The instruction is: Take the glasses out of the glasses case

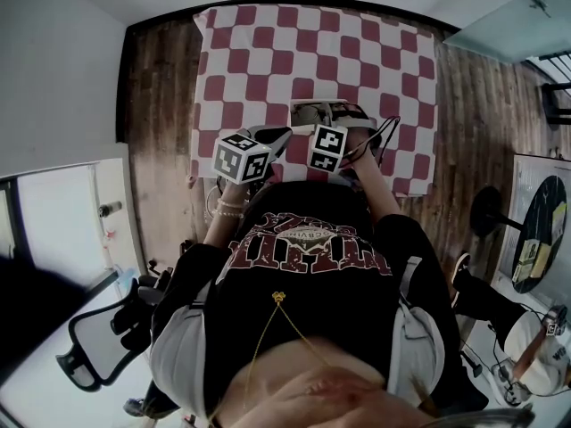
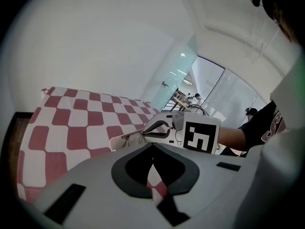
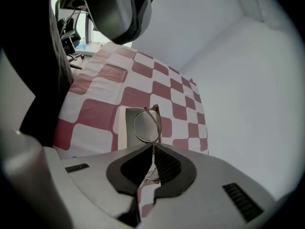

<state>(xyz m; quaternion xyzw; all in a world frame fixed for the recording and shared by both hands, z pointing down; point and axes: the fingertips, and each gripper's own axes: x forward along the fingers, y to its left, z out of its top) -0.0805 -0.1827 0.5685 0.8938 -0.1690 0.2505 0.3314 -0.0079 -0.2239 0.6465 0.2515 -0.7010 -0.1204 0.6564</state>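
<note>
Honestly, in the head view the glasses case (image 1: 317,112) is seen at mid-frame on the checkered surface (image 1: 268,52).

In the left gripper view, the left gripper (image 2: 152,149) is clenched on nothing. The glasses (image 2: 136,138) are seen at centre, right by the case.

In the right gripper view, the right gripper (image 3: 152,149) is clamped on the thin frame, with one lens (image 3: 146,125) sticking up above it. Only a sliver is pinched, so the glasses could be twisted or dropped. The case isn't being held down, so it could get dragged along.
</note>
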